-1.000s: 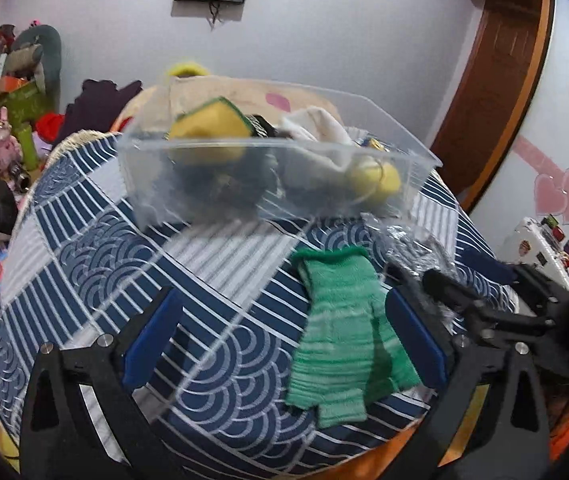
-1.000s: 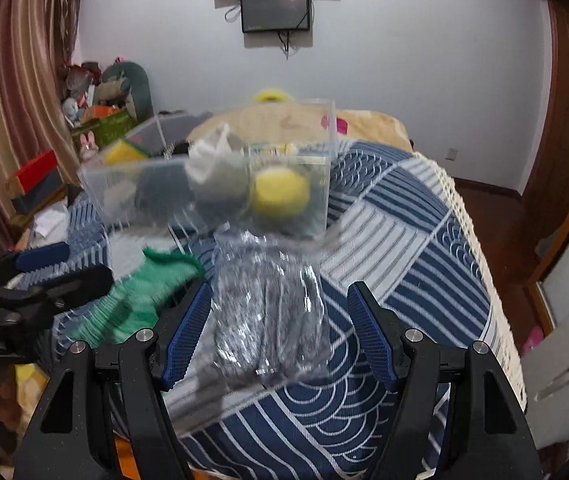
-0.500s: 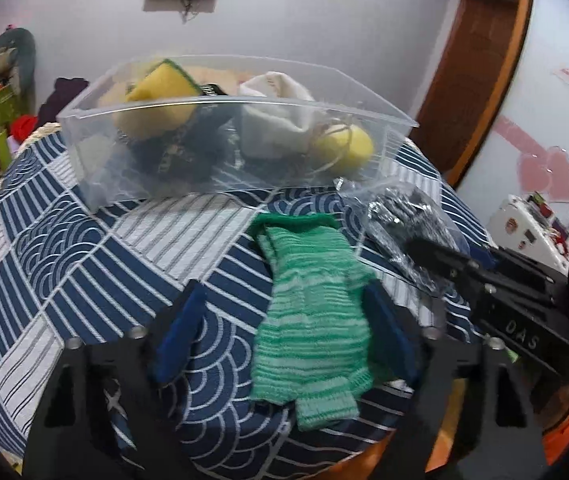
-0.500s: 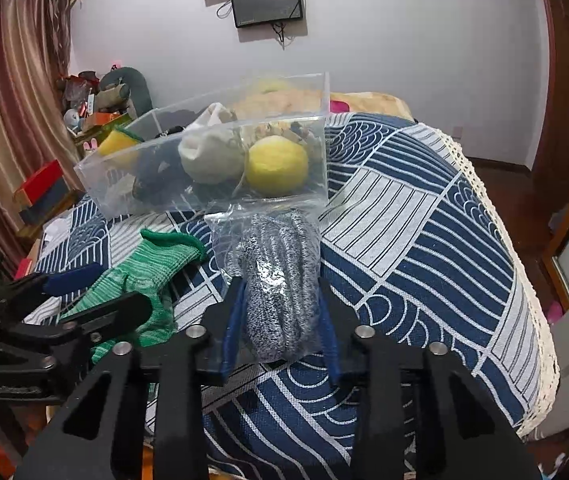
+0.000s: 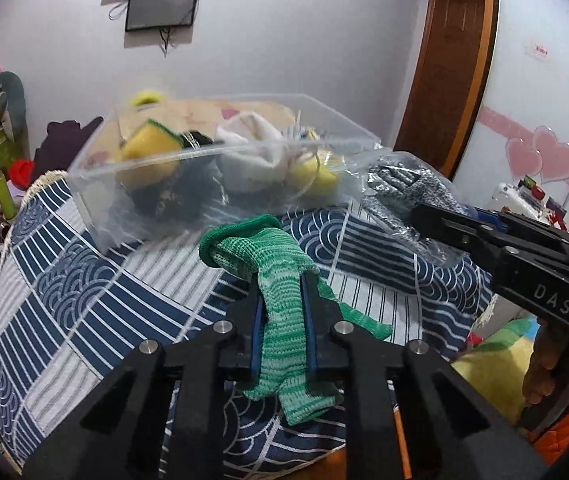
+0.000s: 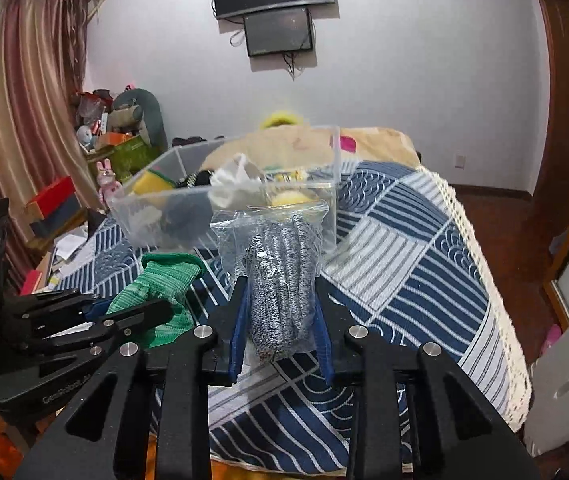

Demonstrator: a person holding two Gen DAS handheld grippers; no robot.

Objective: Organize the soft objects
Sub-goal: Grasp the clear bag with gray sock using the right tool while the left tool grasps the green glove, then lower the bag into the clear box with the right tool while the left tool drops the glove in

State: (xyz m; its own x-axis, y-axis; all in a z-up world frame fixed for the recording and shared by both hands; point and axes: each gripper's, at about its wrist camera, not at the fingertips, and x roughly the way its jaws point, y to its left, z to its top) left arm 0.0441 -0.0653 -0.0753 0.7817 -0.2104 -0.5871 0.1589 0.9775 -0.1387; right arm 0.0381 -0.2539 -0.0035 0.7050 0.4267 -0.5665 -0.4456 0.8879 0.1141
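My left gripper (image 5: 282,292) is shut on a green knit glove (image 5: 280,280) and holds it lifted above the blue patterned cloth; the glove also shows in the right wrist view (image 6: 160,284). My right gripper (image 6: 280,304) is shut on a clear bag of grey speckled gloves (image 6: 280,272), raised in front of the bin; the bag also shows in the left wrist view (image 5: 404,188). A clear plastic bin (image 5: 96,184) behind them holds a yellow sponge (image 5: 148,148), a white cloth (image 5: 252,140), a yellow ball and dark items. The bin also shows in the right wrist view (image 6: 128,216).
The table has a blue and white patterned cloth (image 6: 404,248) with a lace edge at the right. Toys and boxes (image 6: 116,136) crowd the left side of the room. A wooden door frame (image 5: 456,60) stands at the right.
Both grippers closed: the left on the green glove, the right on the bag of grey gloves. Both items are now lifted off the cloth.
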